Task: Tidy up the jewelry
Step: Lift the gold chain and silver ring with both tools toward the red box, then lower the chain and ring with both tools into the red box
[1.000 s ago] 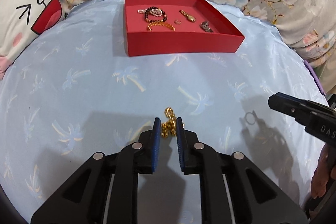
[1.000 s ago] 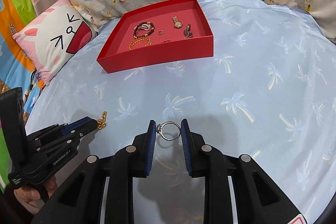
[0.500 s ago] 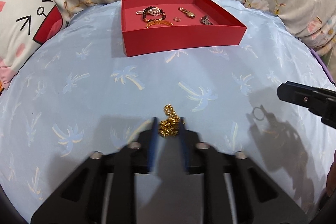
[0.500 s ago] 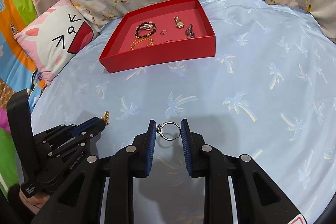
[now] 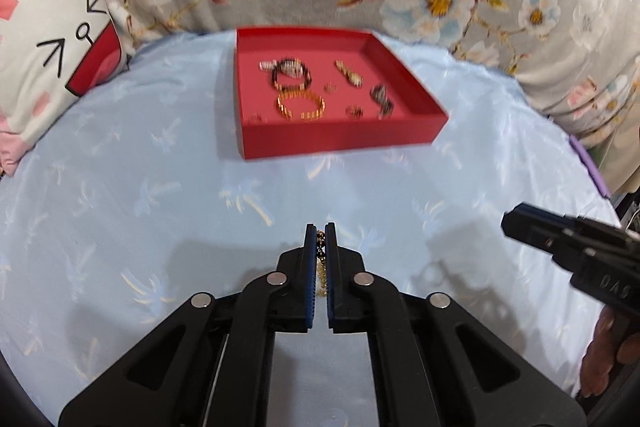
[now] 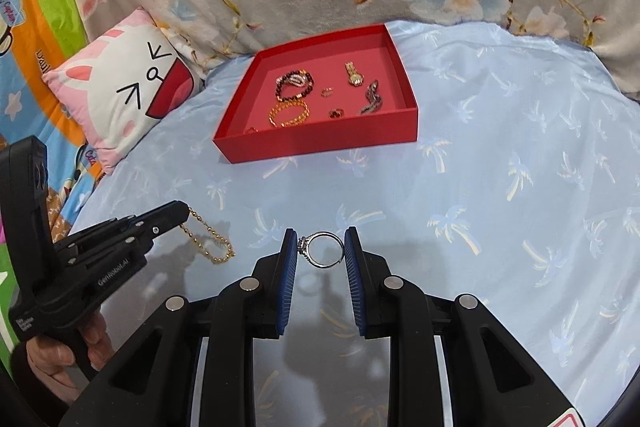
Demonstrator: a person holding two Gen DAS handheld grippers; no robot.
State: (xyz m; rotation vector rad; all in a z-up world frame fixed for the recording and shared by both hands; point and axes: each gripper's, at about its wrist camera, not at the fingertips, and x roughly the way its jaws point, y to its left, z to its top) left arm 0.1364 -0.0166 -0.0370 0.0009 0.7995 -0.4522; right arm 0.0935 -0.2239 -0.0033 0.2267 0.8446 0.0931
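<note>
My left gripper (image 5: 320, 231) is pinched tight on the gold chain (image 6: 208, 237), which dangles above the blue sheet (image 6: 500, 187). My right gripper (image 6: 321, 247) grips the silver ring (image 6: 322, 250) between its pads. The red tray (image 6: 320, 143) lies beyond, toward the sheet's far edge, with bracelets (image 6: 290, 99) inside.

The left tongs (image 5: 320, 233) are matte black plastic, two angular fingers lined on their inner faces with ribbed blue pads (image 5: 309, 279). Round silver screw heads sit at the linkage joints, and triangular cut-outs open the wide black arms nearer the camera. The right tongs (image 6: 321, 247) are built the same way, with blue ribbed pads (image 6: 289, 283). From the right wrist view, white lettering reading "GenRobot.AI" marks the side of the left tongs' body, and bare fingers (image 6: 94, 345) wrap its black handle.
</note>
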